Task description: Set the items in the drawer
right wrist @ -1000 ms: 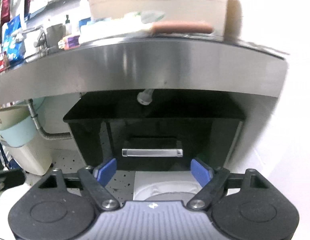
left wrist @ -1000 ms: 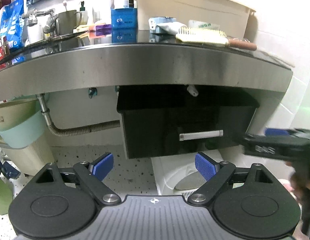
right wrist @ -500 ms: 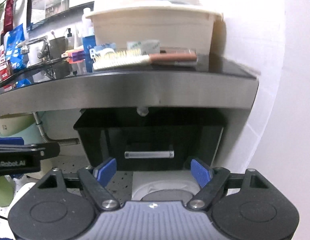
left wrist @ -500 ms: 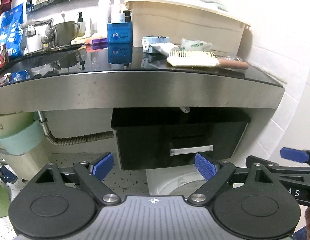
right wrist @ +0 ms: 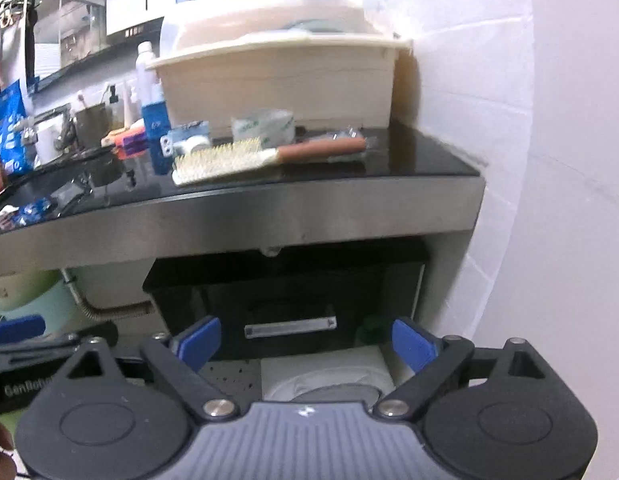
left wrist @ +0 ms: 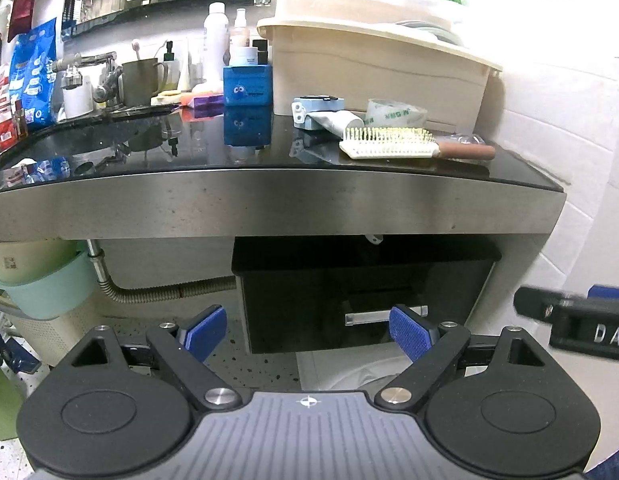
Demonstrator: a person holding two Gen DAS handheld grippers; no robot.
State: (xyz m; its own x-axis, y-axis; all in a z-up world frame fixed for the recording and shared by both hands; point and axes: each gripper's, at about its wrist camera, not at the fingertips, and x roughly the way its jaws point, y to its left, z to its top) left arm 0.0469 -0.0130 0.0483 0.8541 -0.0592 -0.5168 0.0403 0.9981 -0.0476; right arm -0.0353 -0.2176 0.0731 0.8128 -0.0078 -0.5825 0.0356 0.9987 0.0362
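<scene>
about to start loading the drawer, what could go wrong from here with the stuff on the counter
1. The hairbrush lies near the front edge of the countertop; a clumsy grasp could push it off.
2. The tape roll and tube sit close behind the brush, so open fingers may nudge them.
3. The drawer sits low under the counter; either empty, open hand-held gripper, left or right, could strike the steel edge when going down to it.

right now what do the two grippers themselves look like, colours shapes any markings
Both look identical: the left gripper and right gripper have black angular finger arms with triangular cut-outs, silver pivot screws, and blue textured pads. Round black discs flank a grey ribbed centre plate bearing a small crosshair mark. White lettering runs along each gripper's side where the other camera catches it. No cables or sleeves show.
</scene>
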